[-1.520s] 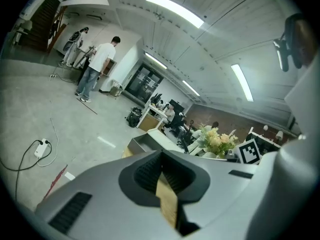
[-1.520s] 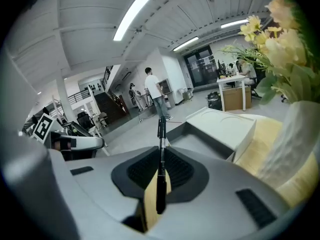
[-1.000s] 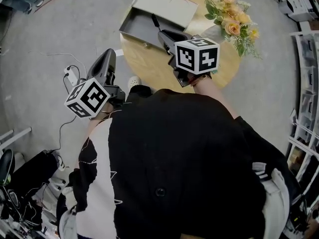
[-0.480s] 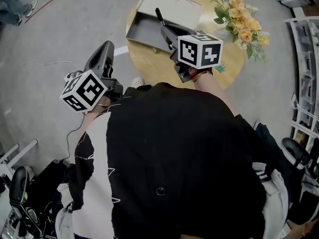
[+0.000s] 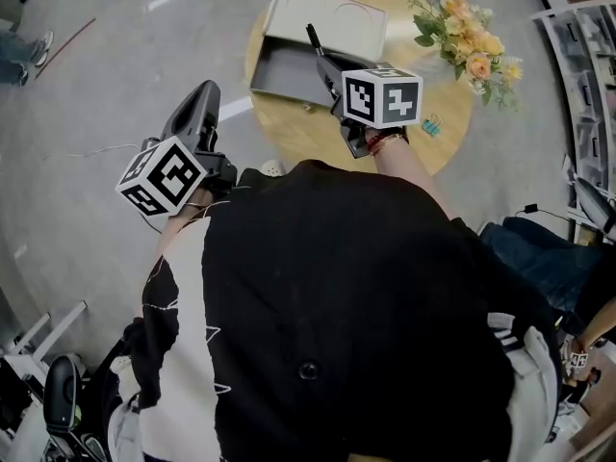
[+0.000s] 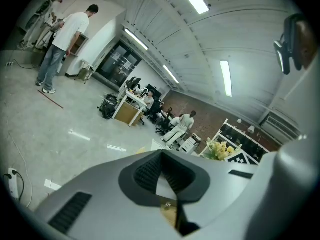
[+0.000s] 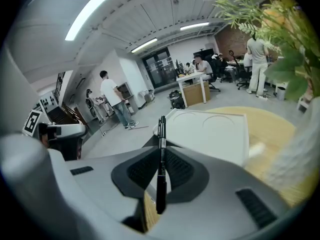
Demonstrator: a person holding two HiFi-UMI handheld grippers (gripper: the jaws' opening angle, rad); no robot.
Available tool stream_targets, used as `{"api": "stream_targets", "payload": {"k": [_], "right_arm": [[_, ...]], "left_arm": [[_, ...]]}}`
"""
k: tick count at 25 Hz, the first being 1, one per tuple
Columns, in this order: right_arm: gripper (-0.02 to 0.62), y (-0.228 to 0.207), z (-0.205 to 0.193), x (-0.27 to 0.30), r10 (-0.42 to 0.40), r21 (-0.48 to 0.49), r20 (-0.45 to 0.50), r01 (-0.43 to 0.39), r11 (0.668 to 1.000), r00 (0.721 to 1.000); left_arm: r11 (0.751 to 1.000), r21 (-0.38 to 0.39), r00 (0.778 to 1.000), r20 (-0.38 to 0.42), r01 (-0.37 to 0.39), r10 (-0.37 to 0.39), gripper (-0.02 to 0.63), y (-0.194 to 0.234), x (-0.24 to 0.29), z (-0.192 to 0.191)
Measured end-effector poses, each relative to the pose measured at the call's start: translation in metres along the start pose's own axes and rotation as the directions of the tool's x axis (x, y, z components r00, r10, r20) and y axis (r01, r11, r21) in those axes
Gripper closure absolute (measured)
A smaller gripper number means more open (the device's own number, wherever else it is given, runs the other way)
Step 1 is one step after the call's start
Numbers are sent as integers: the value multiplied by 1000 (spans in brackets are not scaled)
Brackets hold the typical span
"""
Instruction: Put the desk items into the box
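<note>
Jaws of the right gripper (image 7: 161,156) pinch a slim black pen (image 7: 160,134), whose end pokes out above the open grey metal box (image 5: 279,65) at the far left of the round wooden table (image 5: 308,128). The left gripper (image 6: 162,154) hangs left of the table over grey floor (image 5: 115,85), closed on nothing. Yellow flowers (image 5: 470,41) stand far right.
</note>
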State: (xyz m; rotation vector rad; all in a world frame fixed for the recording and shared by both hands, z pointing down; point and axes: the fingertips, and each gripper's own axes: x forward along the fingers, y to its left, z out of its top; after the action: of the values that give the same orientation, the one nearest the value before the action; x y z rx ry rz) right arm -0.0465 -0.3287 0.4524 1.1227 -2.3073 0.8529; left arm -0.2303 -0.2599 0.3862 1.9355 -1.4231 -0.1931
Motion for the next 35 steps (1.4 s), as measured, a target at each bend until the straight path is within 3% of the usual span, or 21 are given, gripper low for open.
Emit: {"api": "stream_targets", "payload": {"k": [14,22,35], "right_arm": [[548,-20,-27,15,-83,-45,-141,77,996,986],[548,-17,-53,22,-72,-69,-246,57,996,966],[548,-15,-62,28,-102,-136,-301,64,989,948]], "left_arm": [[997,-62,999,-11,36,-36,595,18,21,-1],[996,-91,1000,-18,19,-21,595,31,22,-17],[991,-130,1000,4,-12,13,595,54,4,-22]]}}
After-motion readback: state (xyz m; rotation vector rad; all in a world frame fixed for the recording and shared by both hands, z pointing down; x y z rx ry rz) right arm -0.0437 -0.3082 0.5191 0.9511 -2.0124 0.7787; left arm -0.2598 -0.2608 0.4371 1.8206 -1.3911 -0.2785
